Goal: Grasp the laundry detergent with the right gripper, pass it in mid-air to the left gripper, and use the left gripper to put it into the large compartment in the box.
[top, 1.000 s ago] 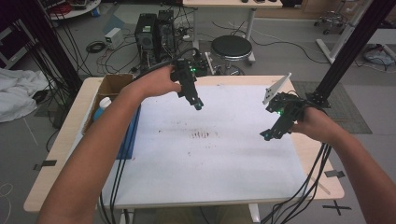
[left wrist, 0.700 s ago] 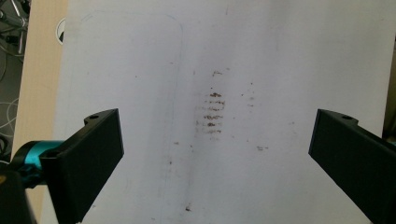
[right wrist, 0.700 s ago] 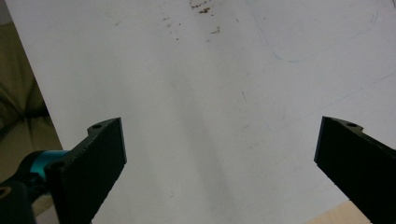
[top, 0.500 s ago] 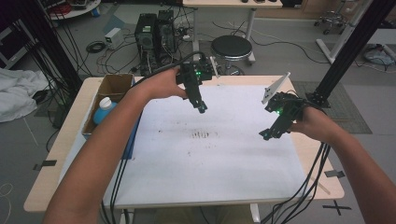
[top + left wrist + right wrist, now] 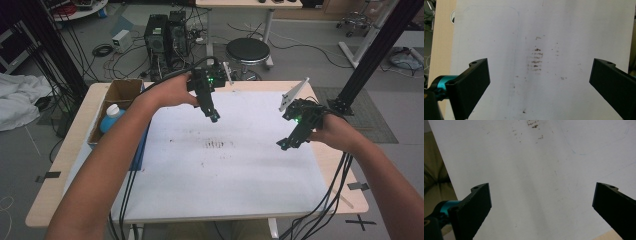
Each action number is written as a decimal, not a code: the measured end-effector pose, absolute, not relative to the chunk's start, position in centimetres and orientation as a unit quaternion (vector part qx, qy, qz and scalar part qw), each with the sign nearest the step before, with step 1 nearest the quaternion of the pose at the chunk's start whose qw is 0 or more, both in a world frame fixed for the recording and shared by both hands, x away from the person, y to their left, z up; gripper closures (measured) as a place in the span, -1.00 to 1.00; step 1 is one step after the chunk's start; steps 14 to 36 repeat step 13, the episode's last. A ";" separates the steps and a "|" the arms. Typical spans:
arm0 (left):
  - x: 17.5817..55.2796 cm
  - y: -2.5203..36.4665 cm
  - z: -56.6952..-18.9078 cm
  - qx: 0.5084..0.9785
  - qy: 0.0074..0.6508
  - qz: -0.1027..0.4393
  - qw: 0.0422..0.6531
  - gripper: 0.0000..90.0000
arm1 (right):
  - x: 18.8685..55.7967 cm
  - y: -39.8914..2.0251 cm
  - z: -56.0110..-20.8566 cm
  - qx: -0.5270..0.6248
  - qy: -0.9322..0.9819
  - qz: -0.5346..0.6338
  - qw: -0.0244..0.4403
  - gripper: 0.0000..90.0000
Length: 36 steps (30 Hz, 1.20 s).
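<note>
Both claws hung above the white sheet (image 5: pixel 240 170) that covered the pale wooden counter (image 5: pixel 75 150), and neither touched anything. The left claw (image 5: pixel 214 119) was over the sheet's far middle, its jaws spread wide and empty, pointing down toward the patch of brown smudges (image 5: pixel 218 145) just near of it — the same marks (image 5: pixel 535 61) sat between its jaws in the left gripper view. The right claw (image 5: pixel 283 145) hovered over the sheet's right side, likewise released with nothing held. A blue bottle with a white cap (image 5: pixel 111 118) stood in the open cardboard box (image 5: pixel 125 90) at the counter's far left, well apart from both. By my reading nothing was yet begun — the smudges remained, no tool picked up.
</note>
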<state>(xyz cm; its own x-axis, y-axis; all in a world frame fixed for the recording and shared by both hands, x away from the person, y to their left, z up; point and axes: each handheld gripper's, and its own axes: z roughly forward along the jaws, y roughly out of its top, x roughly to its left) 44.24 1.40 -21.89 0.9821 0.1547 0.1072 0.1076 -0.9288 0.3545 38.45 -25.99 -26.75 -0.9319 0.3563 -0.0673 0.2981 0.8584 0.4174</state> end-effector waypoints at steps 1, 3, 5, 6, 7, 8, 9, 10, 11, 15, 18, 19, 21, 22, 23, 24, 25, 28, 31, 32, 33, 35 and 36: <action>44.2 1.4 -21.9 0.980 0.066 0.067 0.177 -0.93 | 38.4 -26.0 -26.7 0.170 0.961 0.204 0.071 -0.97; 44.2 1.5 -21.9 0.980 0.067 0.067 0.177 -0.93 | 38.4 -26.0 -26.7 0.170 0.961 0.204 0.072 -0.97; 44.2 1.5 -21.9 0.979 0.068 0.068 0.177 -0.93 | 38.4 -26.0 -26.7 0.170 0.961 0.204 0.072 -0.97; 44.2 1.5 -21.9 0.979 0.068 0.068 0.177 -0.93 | 38.4 -26.0 -26.7 0.170 0.961 0.204 0.072 -0.97; 44.2 1.6 -21.8 0.980 0.067 0.068 0.177 -0.93 | 38.4 -26.0 -26.7 0.168 0.962 0.205 0.072 -0.97; 44.1 1.6 -21.8 0.979 0.067 0.068 0.177 -0.93 | 38.4 -26.0 -26.7 0.169 0.961 0.204 0.072 -0.97; 44.1 1.6 -21.8 0.980 0.066 0.068 0.176 -0.93 | 38.3 -26.0 -26.7 0.169 0.961 0.204 0.073 -0.97; 44.1 1.6 -21.8 0.980 0.067 0.067 0.177 -0.93 | 38.3 -26.0 -26.7 0.169 0.961 0.205 0.073 -0.97; 44.1 1.6 -21.8 0.980 0.067 0.068 0.177 -0.93 | 38.3 -26.0 -26.7 0.169 0.961 0.205 0.073 -0.97; 44.1 1.6 -21.8 0.979 0.069 0.068 0.178 -0.93 | 38.3 -26.0 -26.6 0.170 0.961 0.205 0.073 -0.97; 44.1 1.6 -21.8 0.979 0.069 0.068 0.178 -0.93 | 38.3 -26.0 -26.6 0.170 0.961 0.205 0.073 -0.97; 44.1 1.6 -21.8 0.979 0.069 0.068 0.178 -0.93 | 38.3 -26.0 -26.6 0.170 0.961 0.205 0.073 -0.97; 44.1 1.6 -21.8 0.979 0.069 0.068 0.178 -0.93 | 38.3 -26.0 -26.6 0.170 0.961 0.205 0.073 -0.97; 44.1 1.6 -21.8 0.979 0.069 0.068 0.178 -0.93 | 38.3 -26.0 -26.6 0.170 0.961 0.205 0.073 -0.97; 44.1 1.6 -21.8 0.979 0.069 0.068 0.178 -0.93 | 38.3 -26.0 -26.6 0.170 0.961 0.205 0.073 -0.97; 44.1 1.6 -21.8 0.979 0.069 0.068 0.178 -0.93 | 38.3 -26.0 -26.6 0.170 0.961 0.205 0.073 -0.97; 44.1 1.6 -21.8 0.979 0.069 0.068 0.178 -0.93 | 38.3 -26.0 -26.6 0.170 0.961 0.205 0.073 -0.97; 44.1 1.6 -21.8 0.979 0.069 0.068 0.178 -0.93 | 38.3 -26.0 -26.6 0.170 0.961 0.205 0.073 -0.97; 44.1 1.6 -21.8 0.979 0.069 0.068 0.178 -0.93 | 38.3 -26.0 -26.6 0.170 0.961 0.205 0.073 -0.97; 44.1 1.6 -21.8 0.979 0.069 0.068 0.178 -0.93 | 38.3 -26.0 -26.6 0.170 0.961 0.205 0.073 -0.97; 44.1 1.6 -21.8 0.979 0.069 0.068 0.178 -0.93 | 38.3 -26.0 -26.6 0.170 0.961 0.205 0.073 -0.97; 44.1 1.6 -21.8 0.979 0.069 0.068 0.178 -0.93 | 38.3 -26.0 -26.6 0.170 0.961 0.205 0.073 -0.97; 44.1 1.6 -21.8 0.979 0.069 0.068 0.178 -0.93 | 38.3 -26.0 -26.6 0.170 0.961 0.205 0.073 -0.97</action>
